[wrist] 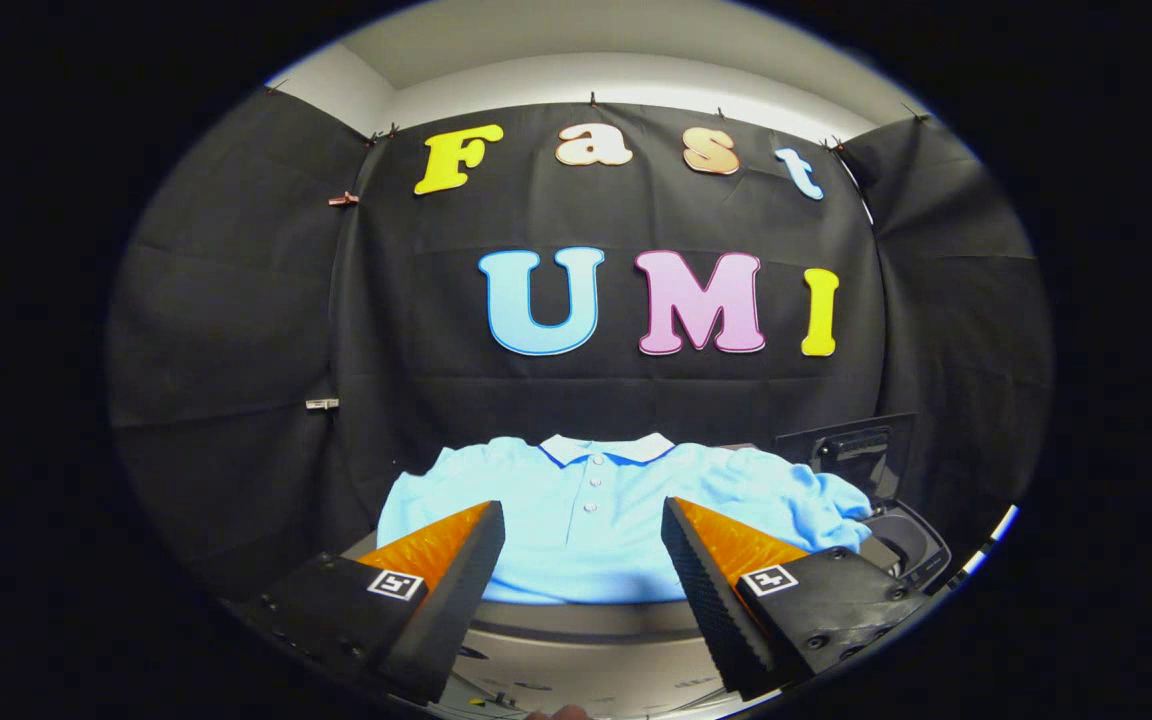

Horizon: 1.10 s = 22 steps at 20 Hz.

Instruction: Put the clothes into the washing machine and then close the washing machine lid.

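One garment lies ahead of the gripper [583, 540]: a light blue polo shirt [596, 510], spread flat with its front facing up. Its white collar, edged in a darker blue line, sits at the far side, and a short row of buttons runs down from it toward the fingers. The gripper's fingers [456, 560] stand wide apart with nothing between them but open air, and the shirt shows through the gap, just beyond their tips. They touch nothing. The shirt rests on a pale worktop [586, 640], whose near edge curves below the cloth. Off to the right, just past the shirt's sleeve, stands the washing machine [911, 545], a small dark appliance; its lid [851, 450] is raised upright at the back, leaving the round opening uncovered. The shirt's right sleeve reaches close to the machine's rim, though whether it touches I cannot tell. Black cloth hangs behind everything as the booth wall.
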{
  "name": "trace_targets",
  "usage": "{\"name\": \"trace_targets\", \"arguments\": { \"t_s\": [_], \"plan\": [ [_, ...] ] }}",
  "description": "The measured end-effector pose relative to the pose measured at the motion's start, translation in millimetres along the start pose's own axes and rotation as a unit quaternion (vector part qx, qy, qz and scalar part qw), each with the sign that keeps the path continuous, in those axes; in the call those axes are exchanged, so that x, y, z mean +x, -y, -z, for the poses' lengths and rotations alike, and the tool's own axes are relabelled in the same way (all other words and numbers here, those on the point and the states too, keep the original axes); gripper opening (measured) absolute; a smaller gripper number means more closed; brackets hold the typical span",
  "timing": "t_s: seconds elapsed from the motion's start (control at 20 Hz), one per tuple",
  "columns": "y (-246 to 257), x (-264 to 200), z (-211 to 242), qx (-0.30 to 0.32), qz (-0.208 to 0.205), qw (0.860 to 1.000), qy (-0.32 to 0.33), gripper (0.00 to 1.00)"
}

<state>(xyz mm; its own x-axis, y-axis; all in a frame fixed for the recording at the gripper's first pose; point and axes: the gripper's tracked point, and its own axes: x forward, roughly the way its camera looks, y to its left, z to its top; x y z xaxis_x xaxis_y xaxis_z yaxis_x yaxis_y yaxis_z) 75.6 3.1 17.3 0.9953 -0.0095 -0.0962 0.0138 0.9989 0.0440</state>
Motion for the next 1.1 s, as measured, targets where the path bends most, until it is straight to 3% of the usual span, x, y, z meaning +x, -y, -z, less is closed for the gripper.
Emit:
{"name": "trace_targets", "arguments": {
  "t_s": [0.25,0.5,0.95,1.1],
  "plan": [
    [14,61,2,0.000,0.030,0.996,-0.079,0.99],
    [29,109,33,0.015,0.054,0.980,-0.189,1.00],
    [29,144,53,0.007,0.051,0.958,-0.283,1.00],
    [28,148,67,0.000,0.052,0.943,-0.329,1.00]
  ]
}}
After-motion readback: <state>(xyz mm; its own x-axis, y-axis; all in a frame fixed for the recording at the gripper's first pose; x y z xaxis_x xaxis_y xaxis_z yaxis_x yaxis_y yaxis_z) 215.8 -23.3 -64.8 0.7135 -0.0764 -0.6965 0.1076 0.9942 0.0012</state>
